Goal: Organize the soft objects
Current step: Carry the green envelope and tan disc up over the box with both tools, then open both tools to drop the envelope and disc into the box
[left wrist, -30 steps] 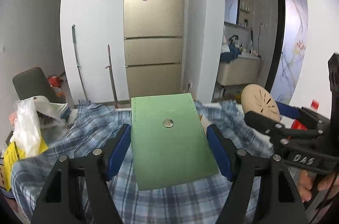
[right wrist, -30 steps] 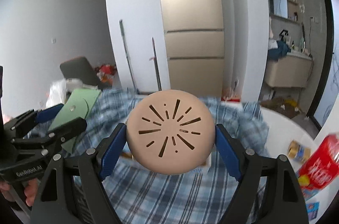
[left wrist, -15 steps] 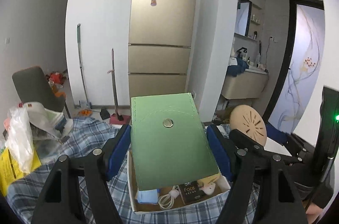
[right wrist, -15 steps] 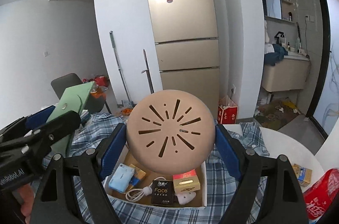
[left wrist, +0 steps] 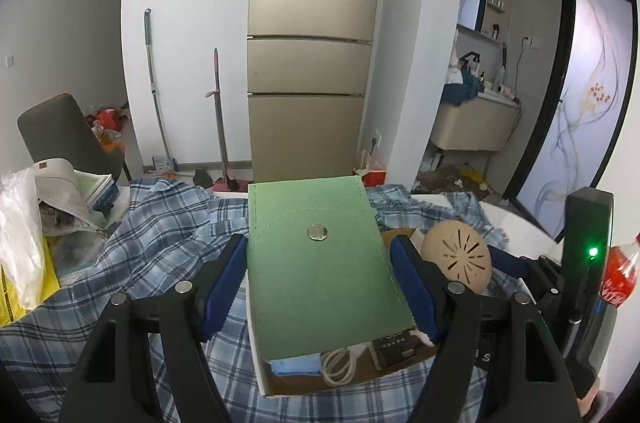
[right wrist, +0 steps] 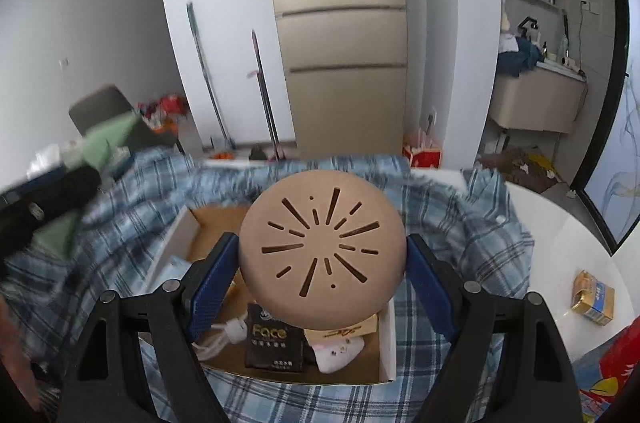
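The left gripper (left wrist: 320, 283) is clamped on a green pouch (left wrist: 320, 271); both blue pads press the pouch's side edges. The pouch is flat and rectangular, with a stitched curved flap and a round metal snap (left wrist: 317, 232) near its centre. It is held above the left part of an open cardboard box (left wrist: 320, 385).

The right gripper (right wrist: 322, 263) is clamped on a tan round pad (right wrist: 322, 249) with slot-shaped cut-outs radiating from its centre; both blue pads bear against its rim. The pad is held above the same cardboard box (right wrist: 386, 343). In the left wrist view the pad (left wrist: 458, 257) appears at 3 o'clock from the pouch, near it.

Box contents visible below the held items:
- a black packet marked "Face" (right wrist: 274, 341), at 6 o'clock from the pad;
- a white coiled cable (left wrist: 340, 363), at 6 o'clock from the pouch;
- a light blue pack (left wrist: 296, 365), just beside the cable at its 9 o'clock;
- a small white plush item (right wrist: 340, 349), at 3 o'clock from the black packet.

The box rests on a blue plaid cloth (left wrist: 160, 251) spread over a white table (right wrist: 560, 235). A yellow carton (right wrist: 594, 297) lies on the bare table at 3 o'clock from the box, well apart from it.
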The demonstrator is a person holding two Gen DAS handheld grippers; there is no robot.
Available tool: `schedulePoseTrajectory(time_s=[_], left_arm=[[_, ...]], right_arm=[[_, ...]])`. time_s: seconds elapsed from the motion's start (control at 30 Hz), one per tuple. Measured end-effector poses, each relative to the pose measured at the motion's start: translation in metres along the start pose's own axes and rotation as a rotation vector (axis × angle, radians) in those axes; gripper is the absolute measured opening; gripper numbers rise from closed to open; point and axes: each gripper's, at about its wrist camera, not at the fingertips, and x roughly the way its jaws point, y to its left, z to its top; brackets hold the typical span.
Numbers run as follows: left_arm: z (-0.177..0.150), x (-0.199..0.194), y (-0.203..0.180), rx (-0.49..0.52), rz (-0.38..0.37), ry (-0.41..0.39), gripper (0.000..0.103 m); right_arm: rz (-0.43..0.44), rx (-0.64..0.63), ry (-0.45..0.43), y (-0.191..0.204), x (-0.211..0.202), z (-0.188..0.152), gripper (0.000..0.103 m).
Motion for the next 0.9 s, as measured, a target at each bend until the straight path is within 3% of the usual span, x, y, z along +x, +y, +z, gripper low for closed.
schedulePoseTrajectory(time_s=[0.4, 0.83, 0.9], left_arm=[[-0.015, 0.045, 0.015, -0.022, -0.031, 0.055, 0.075], [-0.020, 0.056, 0.009, 0.011, -0.001, 0.091, 0.075], [-0.021, 0.057, 0.010, 0.010, 0.007, 0.092, 0.075]], right_arm=[[0.027, -0.016, 0.116, 0.003, 0.040, -0.020, 0.082], [0.020, -0.053, 0.155, 0.012, 0.050, -0.026, 0.083], [0.023, -0.049, 0.144, 0.011, 0.049, -0.026, 0.089]])
